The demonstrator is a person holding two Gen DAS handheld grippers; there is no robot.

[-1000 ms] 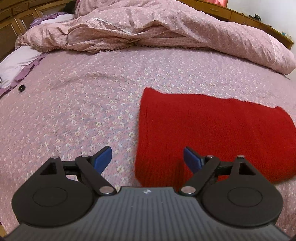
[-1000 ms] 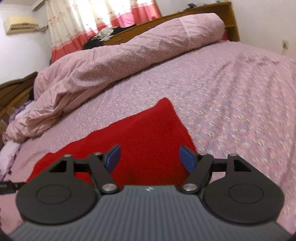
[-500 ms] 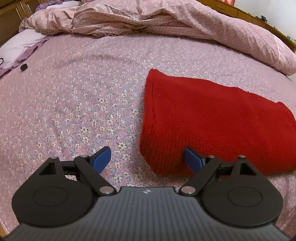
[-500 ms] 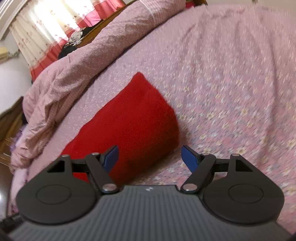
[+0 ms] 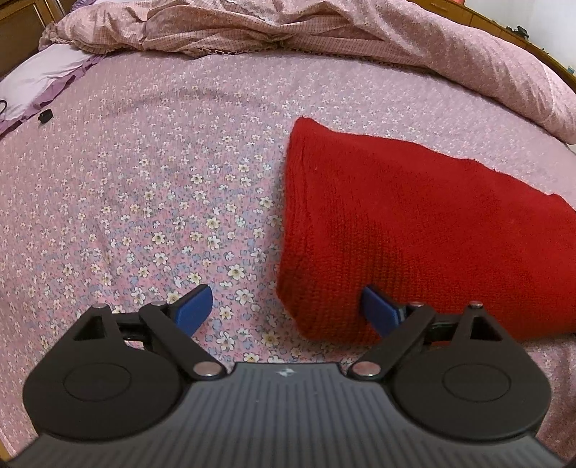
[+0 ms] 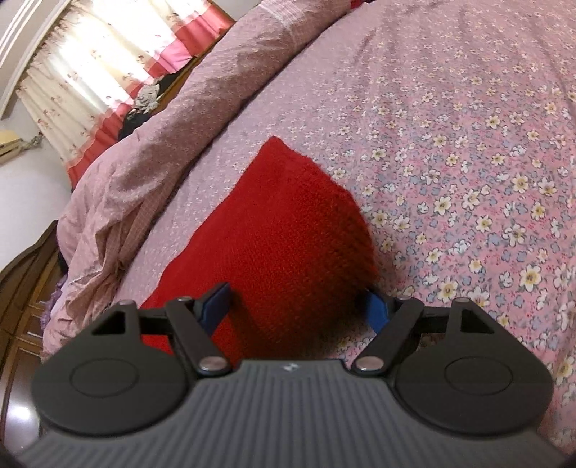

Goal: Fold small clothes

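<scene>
A red knitted garment (image 5: 414,230) lies folded flat on the pink flowered bedsheet (image 5: 162,180). It also shows in the right wrist view (image 6: 284,230). My left gripper (image 5: 284,309) is open and empty, low over the garment's near left corner, which sits between the blue fingertips. My right gripper (image 6: 298,306) is open and empty, low over the garment's near right corner. Its right fingertip (image 6: 374,306) is partly hidden behind the cloth edge.
A crumpled pink duvet (image 5: 324,32) lies along the far side of the bed, and it shows in the right wrist view (image 6: 162,144). A lilac pillow (image 5: 39,75) and a small black object (image 5: 45,116) are at the far left. Curtains (image 6: 90,82) hang behind.
Both grippers have come down and forward toward the garment's near corners. The garment looks larger and closer in both views. Both stay open.
</scene>
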